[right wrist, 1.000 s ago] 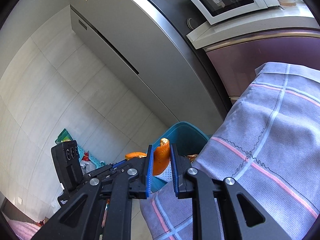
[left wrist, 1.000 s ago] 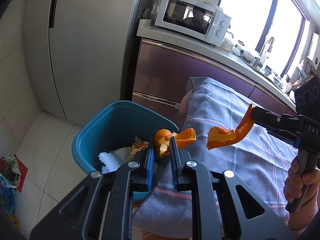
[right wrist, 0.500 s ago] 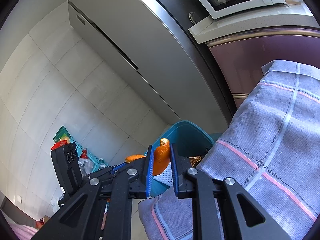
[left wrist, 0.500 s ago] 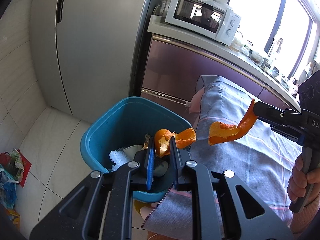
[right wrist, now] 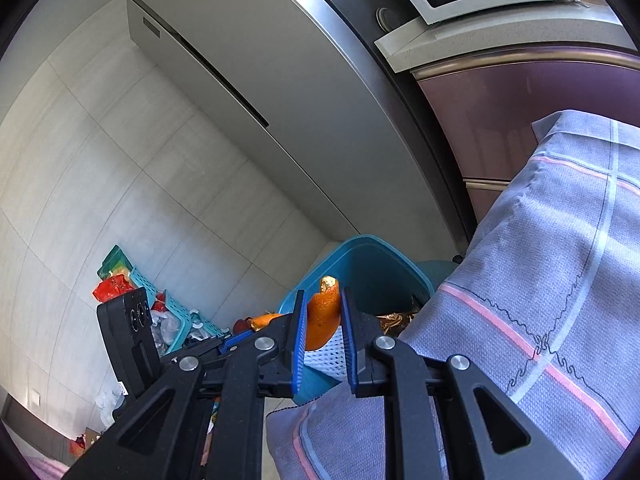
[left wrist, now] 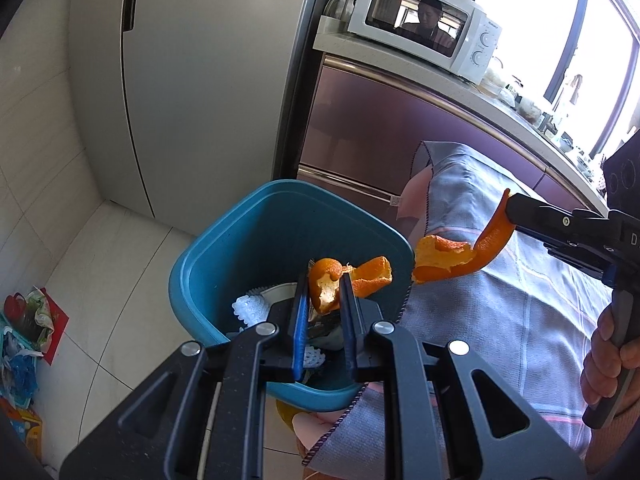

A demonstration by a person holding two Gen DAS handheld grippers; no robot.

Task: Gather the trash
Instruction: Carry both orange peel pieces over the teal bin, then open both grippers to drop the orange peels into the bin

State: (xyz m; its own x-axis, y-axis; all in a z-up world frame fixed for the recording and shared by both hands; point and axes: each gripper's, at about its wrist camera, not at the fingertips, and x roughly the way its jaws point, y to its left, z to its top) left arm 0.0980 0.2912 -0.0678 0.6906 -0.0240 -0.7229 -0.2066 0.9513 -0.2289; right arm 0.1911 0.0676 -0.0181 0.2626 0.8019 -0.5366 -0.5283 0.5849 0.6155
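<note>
- Left wrist view: left gripper (left wrist: 325, 294) pinching a curled orange peel (left wrist: 348, 278) directly over the blue bin (left wrist: 240, 248), lower centre; peel's long axis trailing rightward.
- Right gripper (right wrist: 323, 314) clamping a second peel strip (right wrist: 323, 316), standing upright in the right wrist view, hanging just right of the bin's rim (left wrist: 406, 248); needing a leftward shift.

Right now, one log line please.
left gripper: holds peel over bin | right gripper: holds peel near bin
</note>
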